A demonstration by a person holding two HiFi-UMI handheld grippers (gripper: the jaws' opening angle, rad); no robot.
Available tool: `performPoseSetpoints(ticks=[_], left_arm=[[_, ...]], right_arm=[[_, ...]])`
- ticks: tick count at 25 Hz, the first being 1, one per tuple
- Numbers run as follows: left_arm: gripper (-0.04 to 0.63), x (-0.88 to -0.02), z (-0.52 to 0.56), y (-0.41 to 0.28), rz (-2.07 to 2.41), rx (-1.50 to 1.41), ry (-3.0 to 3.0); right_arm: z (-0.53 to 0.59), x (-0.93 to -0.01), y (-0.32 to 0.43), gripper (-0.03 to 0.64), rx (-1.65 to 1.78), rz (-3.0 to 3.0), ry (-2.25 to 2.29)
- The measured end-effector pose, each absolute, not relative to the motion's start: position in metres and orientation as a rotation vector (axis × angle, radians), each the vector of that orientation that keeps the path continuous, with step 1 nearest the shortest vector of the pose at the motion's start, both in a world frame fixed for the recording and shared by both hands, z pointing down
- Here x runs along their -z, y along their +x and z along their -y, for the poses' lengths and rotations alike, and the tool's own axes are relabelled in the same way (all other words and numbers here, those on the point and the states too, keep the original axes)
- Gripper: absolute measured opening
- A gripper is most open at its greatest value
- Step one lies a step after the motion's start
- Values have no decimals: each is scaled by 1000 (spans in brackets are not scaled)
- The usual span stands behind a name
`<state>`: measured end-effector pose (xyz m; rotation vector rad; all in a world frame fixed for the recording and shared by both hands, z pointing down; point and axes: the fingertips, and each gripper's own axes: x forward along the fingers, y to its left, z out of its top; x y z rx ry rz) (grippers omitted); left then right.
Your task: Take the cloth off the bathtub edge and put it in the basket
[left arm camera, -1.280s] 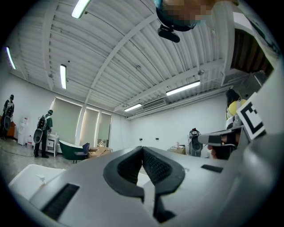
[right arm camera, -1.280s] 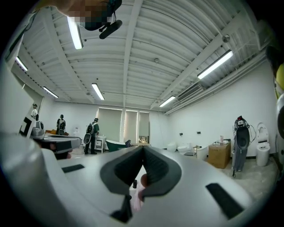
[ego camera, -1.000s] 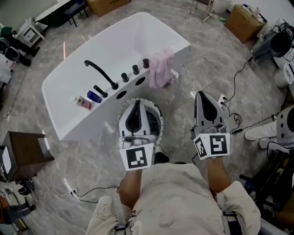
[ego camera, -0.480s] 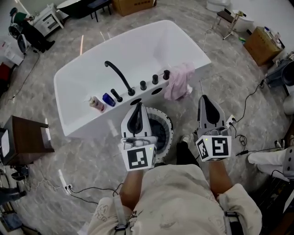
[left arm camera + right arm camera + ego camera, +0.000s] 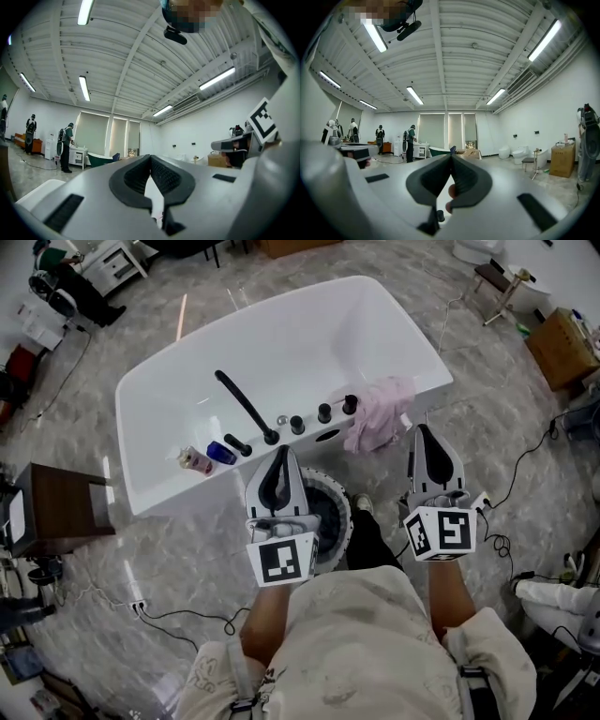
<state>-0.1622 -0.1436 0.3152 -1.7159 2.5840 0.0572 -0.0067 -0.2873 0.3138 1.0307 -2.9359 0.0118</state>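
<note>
Grey marbled floor, white bathtub (image 5: pixel 281 306) set diagonally in the head view. Pink cloth (image 5: pixel 380 413) hangs over the tub's near rim, at the right end of a row of black knobs (image 5: pixel 323 412). Round basket (image 5: pixel 341 512) stands on the floor beside the tub's near wall, partly under the left gripper (image 5: pixel 279 454). Right gripper (image 5: pixel 425 433) sits near the cloth's lower right edge. Both pairs of jaws are closed tip to tip, with nothing between them.
</note>
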Motion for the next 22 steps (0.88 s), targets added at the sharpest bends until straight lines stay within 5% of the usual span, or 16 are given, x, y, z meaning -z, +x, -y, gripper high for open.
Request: performPoseSetpoints(ticks=[22], left_arm=[[3,-431,370,-147,-2604,53,-1892]], right_arm=[[487,-471,-44,-11,-219,2756,787]])
